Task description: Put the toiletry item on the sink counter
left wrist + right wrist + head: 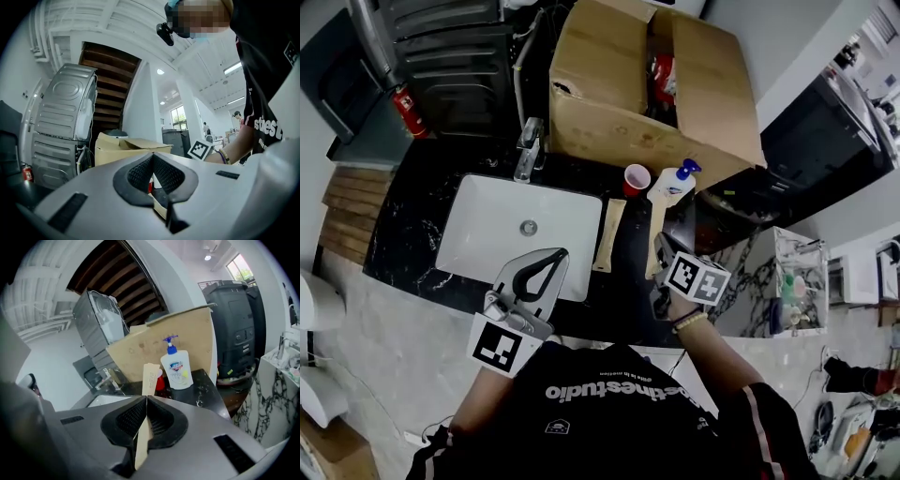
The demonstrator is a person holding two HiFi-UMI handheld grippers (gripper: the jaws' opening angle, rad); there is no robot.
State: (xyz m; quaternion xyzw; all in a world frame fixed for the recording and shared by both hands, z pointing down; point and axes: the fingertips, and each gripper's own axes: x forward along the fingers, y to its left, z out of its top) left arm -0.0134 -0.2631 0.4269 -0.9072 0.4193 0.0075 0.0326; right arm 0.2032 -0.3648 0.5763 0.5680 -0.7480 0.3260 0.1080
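Two grippers: left gripper [152,155] together, empty; right gripper [146,397] clamped on tan sachet [150,378].

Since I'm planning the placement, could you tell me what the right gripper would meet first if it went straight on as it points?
Most likely the red cup, just beyond the tip of the packet in the right gripper. The soap bottle stands close beside it, and depth is unclear.
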